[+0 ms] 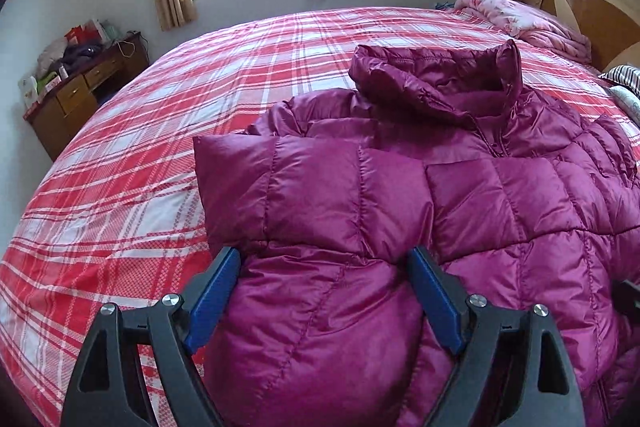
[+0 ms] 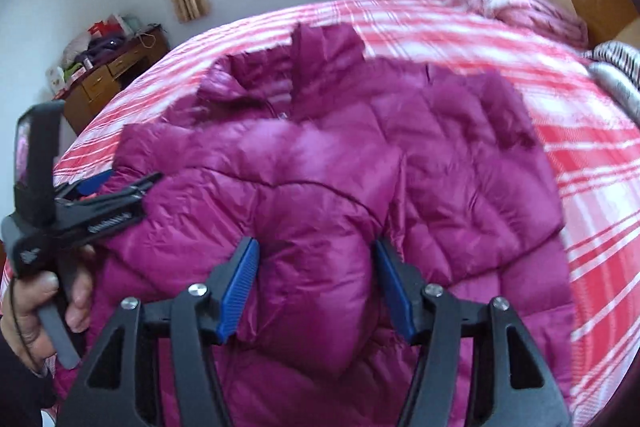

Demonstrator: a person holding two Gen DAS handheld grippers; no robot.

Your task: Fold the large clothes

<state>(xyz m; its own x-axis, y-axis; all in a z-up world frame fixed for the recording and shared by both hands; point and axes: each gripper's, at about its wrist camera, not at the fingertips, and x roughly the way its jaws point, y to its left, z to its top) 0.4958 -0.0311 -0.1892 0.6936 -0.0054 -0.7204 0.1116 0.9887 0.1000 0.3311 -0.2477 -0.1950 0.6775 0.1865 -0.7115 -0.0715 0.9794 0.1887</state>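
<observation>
Magenta puffer jacket (image 1: 460, 195) spread on plaid bed (image 1: 120, 155). Left gripper (image 1: 324, 259) fingers spread wide, straddling jacket. Right gripper (image 2: 316, 251) fingers apart around padded fold; contact unclear.

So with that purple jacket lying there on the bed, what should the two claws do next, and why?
Probably close the right claw on the puffy fold of jacket bulging between its blue pads, then lift it over. The sleeve already lies across the chest, yet the lower half is still spread on the bed. The left claw stands wide open over the fabric, gripping nothing.
</observation>
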